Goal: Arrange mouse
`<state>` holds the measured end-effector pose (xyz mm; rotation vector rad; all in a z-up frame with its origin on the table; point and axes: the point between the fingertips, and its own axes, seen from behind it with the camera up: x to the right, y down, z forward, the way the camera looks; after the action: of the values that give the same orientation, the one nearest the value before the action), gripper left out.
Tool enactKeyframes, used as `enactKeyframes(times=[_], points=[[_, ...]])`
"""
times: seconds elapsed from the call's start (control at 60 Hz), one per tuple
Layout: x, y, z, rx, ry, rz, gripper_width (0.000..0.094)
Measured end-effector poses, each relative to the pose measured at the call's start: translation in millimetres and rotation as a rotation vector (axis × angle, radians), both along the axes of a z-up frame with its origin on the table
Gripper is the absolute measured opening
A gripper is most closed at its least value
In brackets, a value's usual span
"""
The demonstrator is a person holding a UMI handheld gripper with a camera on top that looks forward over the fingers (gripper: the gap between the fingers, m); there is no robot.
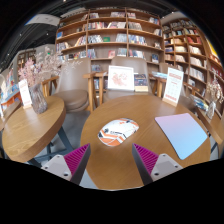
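Locating mouse [118, 131]: centre frame, beyond gripper [112, 152]
Fingers: apart, empty
Surface: round wooden table [150, 108]
Room: bookshelves [110, 35], upper frame

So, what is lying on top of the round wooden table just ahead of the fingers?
On the round wooden table lie a light blue rectangular mat and a white oval mouse with red markings. What the mat and mouse cover is hidden.
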<state>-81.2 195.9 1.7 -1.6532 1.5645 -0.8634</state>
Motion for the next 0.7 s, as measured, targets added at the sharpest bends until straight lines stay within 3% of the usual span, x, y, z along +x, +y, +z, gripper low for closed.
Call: enactKeyframes(times=[0.367,0.7], points=[[53,6,-7,0.053,0.022,-0.044,0.0851],[104,19,-13,0.010,0.084,-0.016,0.0848]])
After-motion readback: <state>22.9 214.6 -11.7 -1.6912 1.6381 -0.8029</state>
